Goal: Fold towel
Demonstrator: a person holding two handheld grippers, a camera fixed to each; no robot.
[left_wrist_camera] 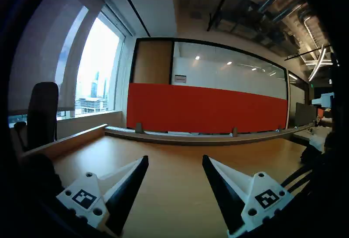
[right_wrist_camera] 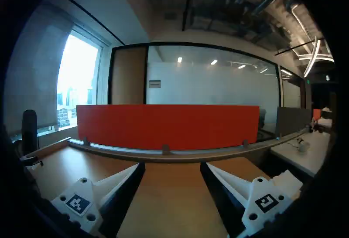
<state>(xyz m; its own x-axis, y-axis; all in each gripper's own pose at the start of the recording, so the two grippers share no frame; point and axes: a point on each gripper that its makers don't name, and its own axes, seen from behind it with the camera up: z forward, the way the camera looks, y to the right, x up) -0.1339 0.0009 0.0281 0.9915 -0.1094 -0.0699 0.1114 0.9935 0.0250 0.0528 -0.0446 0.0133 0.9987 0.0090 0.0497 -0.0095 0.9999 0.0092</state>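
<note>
Left gripper view — one left gripper point(left_wrist_camera: 175, 157) spread, one desk point(left_wrist_camera: 248, 151), one divider point(left_wrist_camera: 205, 109)

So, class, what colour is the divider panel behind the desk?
The panel is orange-red; right gripper view.

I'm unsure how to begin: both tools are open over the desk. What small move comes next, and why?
Probably tip both downward toward the desk: the left tool and right tool stand open, holding nothing, aimed level at the orange divider.
</note>
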